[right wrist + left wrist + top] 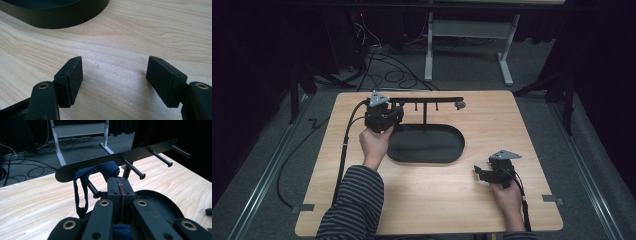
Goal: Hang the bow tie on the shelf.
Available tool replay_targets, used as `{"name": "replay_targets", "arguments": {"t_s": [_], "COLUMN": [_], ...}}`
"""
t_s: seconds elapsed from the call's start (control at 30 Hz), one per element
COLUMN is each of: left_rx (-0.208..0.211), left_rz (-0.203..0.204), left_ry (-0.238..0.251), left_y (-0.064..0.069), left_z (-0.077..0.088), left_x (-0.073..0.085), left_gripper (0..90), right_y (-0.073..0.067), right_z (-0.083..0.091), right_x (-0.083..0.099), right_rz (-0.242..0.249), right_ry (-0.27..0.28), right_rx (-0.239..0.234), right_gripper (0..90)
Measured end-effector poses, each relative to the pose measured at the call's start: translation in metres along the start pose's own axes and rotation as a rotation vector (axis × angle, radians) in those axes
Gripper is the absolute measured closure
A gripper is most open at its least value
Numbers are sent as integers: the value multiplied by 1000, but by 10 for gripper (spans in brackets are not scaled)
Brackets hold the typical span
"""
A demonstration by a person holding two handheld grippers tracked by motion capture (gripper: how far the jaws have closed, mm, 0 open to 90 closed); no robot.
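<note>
1. Dark floor and loose cables lie beyond the wooden surface [422, 200], which carries a black rack [424, 100] on an oval base [427, 145].
2. Left gripper [119, 185] is at the rack's left end — fingers pressed together on a dark blue cloth [108, 169], whose loop [80, 191] hangs beside the nearest peg [93, 190].
3. Hanging the loop looks like the step in hand: I'd bring the loop's opening in line with the peg tip, then slide it well along the shaft before letting go.
4. Keep the grip firm until the cloth's weight rests on the peg.
5. Right gripper [113, 82] sits low over bare wood near the base — fingers wide apart, holding nothing.
</note>
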State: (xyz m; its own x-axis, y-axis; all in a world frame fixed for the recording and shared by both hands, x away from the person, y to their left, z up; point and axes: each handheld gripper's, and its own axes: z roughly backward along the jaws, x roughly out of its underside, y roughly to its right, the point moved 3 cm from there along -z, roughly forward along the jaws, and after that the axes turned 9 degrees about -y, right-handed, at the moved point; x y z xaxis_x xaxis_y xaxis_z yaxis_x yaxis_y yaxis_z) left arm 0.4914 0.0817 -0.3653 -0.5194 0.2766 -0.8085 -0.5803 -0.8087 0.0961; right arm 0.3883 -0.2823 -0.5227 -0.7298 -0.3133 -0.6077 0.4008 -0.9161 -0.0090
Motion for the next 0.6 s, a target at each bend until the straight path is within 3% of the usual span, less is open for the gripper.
{"name": "replay_targets", "arguments": {"t_s": [0.6], "left_rx": [-24], "left_rz": [-12], "left_ry": [-29], "left_y": [2], "left_z": [-8], "left_x": [4], "left_gripper": [874], "right_y": [0], "right_z": [0], "right_x": [0], "right_rz": [-1], "right_ry": [0], "right_rx": [-1], "right_gripper": [310]}}
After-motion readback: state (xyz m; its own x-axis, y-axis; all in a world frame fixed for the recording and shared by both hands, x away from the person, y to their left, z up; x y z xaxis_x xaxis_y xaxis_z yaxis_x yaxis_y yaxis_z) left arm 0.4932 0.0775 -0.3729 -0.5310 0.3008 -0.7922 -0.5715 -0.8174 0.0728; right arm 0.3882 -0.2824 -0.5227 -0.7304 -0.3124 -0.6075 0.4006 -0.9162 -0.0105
